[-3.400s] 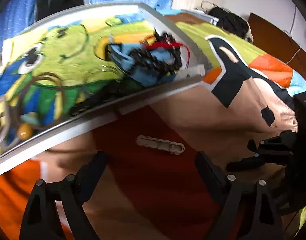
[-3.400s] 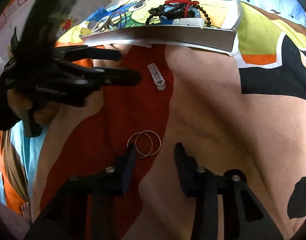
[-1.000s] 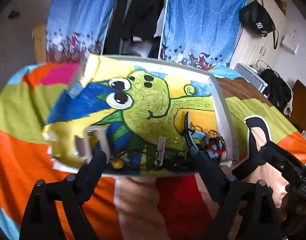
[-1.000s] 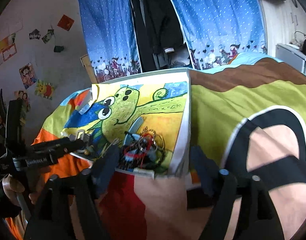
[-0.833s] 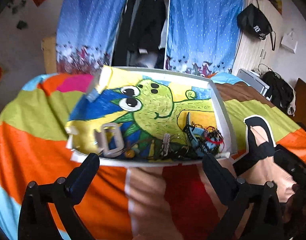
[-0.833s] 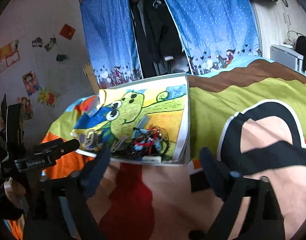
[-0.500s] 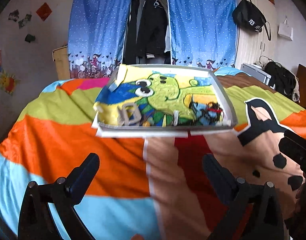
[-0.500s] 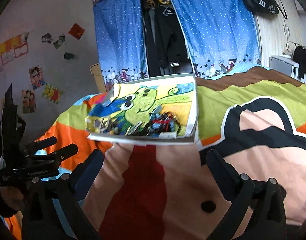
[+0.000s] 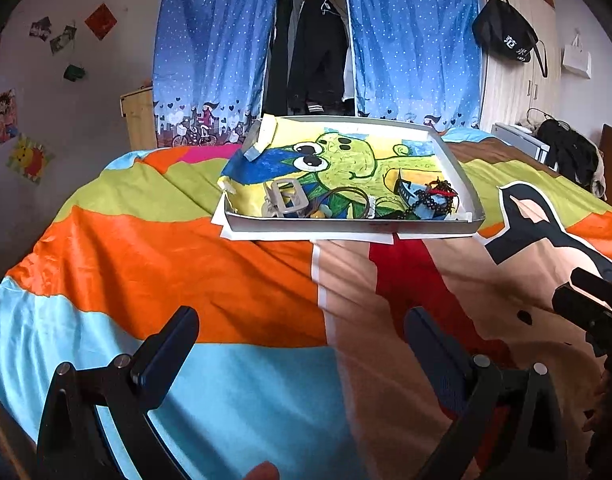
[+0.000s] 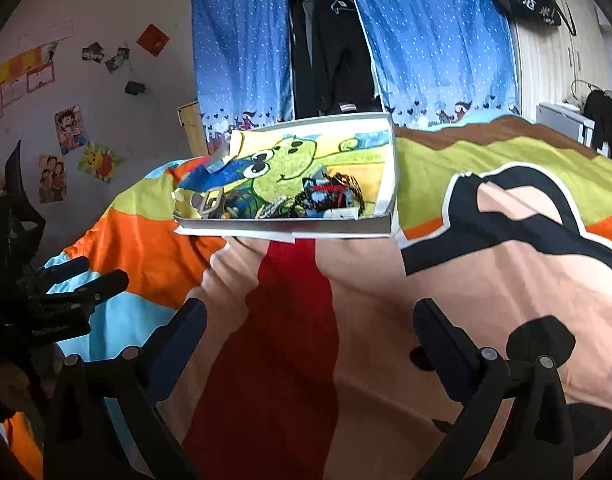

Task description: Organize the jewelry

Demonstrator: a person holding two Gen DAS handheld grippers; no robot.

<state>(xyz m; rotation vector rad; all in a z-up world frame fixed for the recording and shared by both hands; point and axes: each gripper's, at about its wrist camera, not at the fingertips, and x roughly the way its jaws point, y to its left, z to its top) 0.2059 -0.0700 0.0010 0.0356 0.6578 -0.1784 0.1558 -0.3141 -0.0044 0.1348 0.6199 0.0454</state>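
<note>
A shallow white tray lined with a green cartoon drawing lies on the bed, far ahead of both grippers. It also shows in the right wrist view. Jewelry lies along its near edge: a black bead bracelet with red cord, a white chain, a grey buckle piece and thin rings. My left gripper is open and empty above the bedspread. My right gripper is open and empty too.
A colourful bedspread covers the bed. Blue dotted curtains and hanging dark clothes stand behind the tray. A black bag hangs on the wardrobe at right. The left gripper shows at the left edge of the right wrist view.
Both grippers have pulled back and risen away from the tray. The white chain and the rings that lay on the bedspread 3.4 s ago are now in the tray.
</note>
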